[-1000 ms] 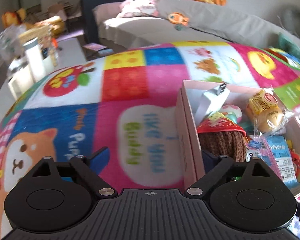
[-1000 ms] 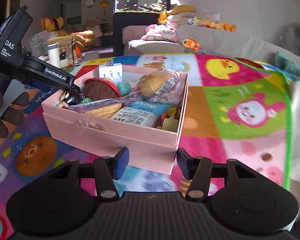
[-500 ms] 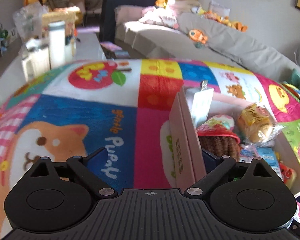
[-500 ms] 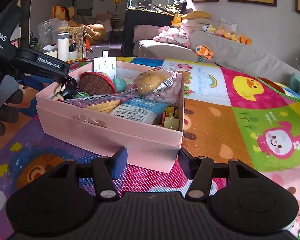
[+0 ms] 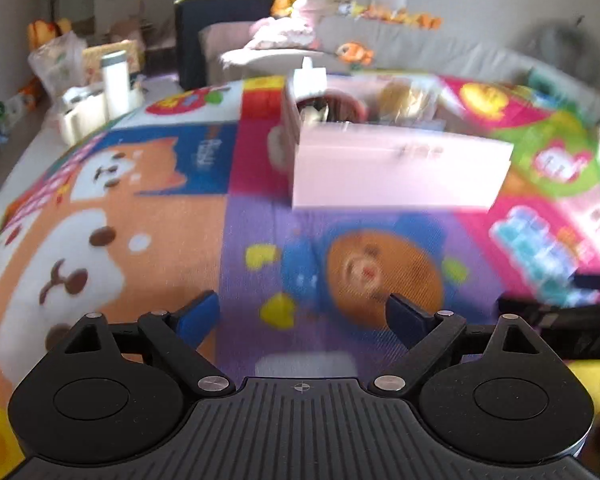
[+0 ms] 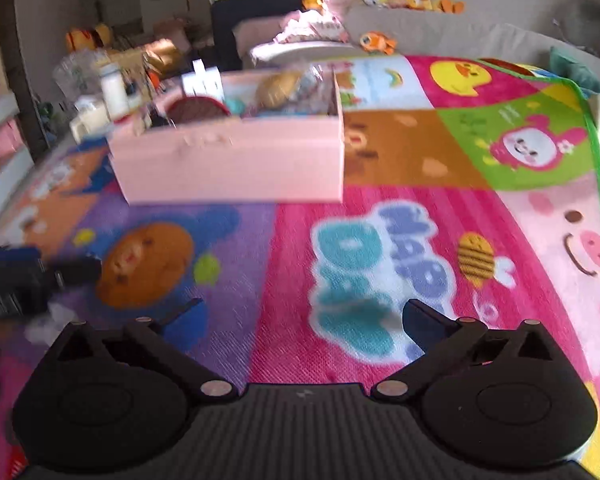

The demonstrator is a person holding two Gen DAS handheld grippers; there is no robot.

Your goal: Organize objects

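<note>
- Two grippers hover over the colourful play mat (image 6: 380, 248), both on the near side of the pink box (image 6: 236, 164) and well clear of it.
- The pink box sits on the mat, its near wall facing both cameras; nothing touches that wall.
- Inside the box, blurred: a white plug-like block (image 6: 202, 82) stands at the far left corner, a red-rimmed brown round thing (image 6: 198, 110) lies just in front of it, and a bun in a clear wrapper (image 6: 278, 88) rests toward the box's right half.
- The left gripper (image 5: 302, 316) has its blue-tipped fingers spread apart with only the mat's bear picture (image 5: 380, 276) between them; it grips nothing.
- The right gripper (image 6: 304, 320) is opening, its fingers already wide, with bare mat between them and no object there.
- In the right wrist view the left gripper shows as a dark blur to the near left of the box.
- A white bottle (image 6: 114, 90) and other clutter stand beyond the box's left end, off the mat.
- A grey sofa (image 6: 440, 36) with soft toys lies behind the box.
</note>
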